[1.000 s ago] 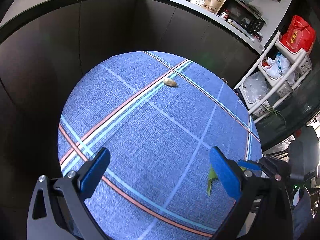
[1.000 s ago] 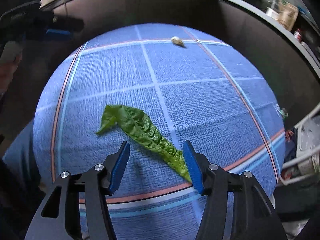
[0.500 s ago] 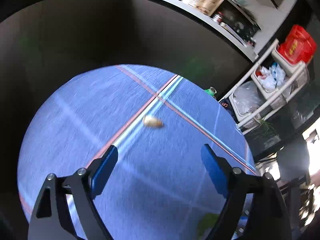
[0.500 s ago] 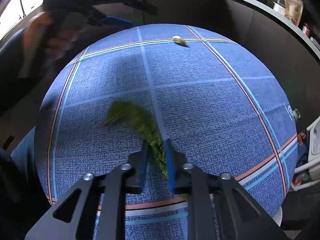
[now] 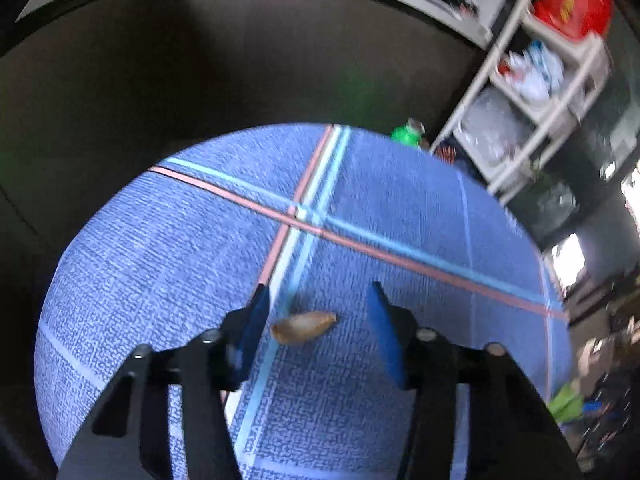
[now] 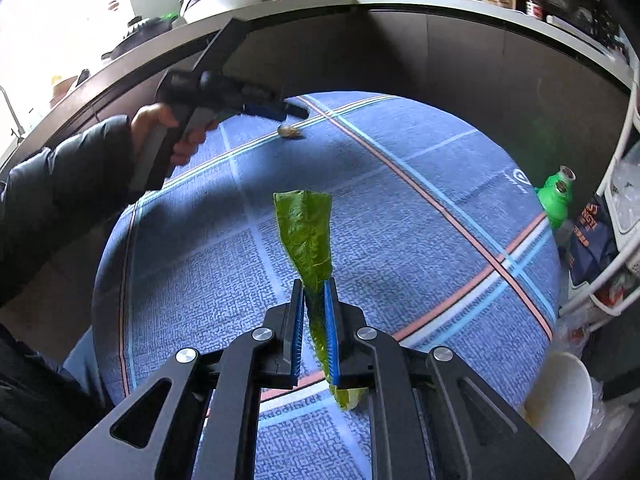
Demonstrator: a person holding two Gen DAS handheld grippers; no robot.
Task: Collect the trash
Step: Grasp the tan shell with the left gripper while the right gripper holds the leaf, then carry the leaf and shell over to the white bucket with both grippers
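Observation:
A small tan scrap (image 5: pixel 303 327), like a peel or shell, lies on the round blue plaid tablecloth (image 5: pixel 400 208). My left gripper (image 5: pixel 318 298) straddles it, jaws closing, with a gap still on both sides of the scrap. In the right wrist view the same scrap (image 6: pixel 289 131) sits at the far side of the table, under the tip of the left gripper (image 6: pixel 286 110), which a hand holds. My right gripper (image 6: pixel 314 294) is shut on a long green leaf (image 6: pixel 306 232), which hangs lifted off the tablecloth (image 6: pixel 400 240).
A dark curved counter (image 6: pixel 440 40) wraps the far side of the table. A white wire rack (image 5: pixel 532 92) with bags stands to the right, a green bottle (image 6: pixel 554 196) beside the table edge. A white bin (image 6: pixel 560 396) sits low at right.
The left gripper swept across the table to the tan scrap and narrowed around it. The right gripper shut on the leaf and lifted it off the cloth.

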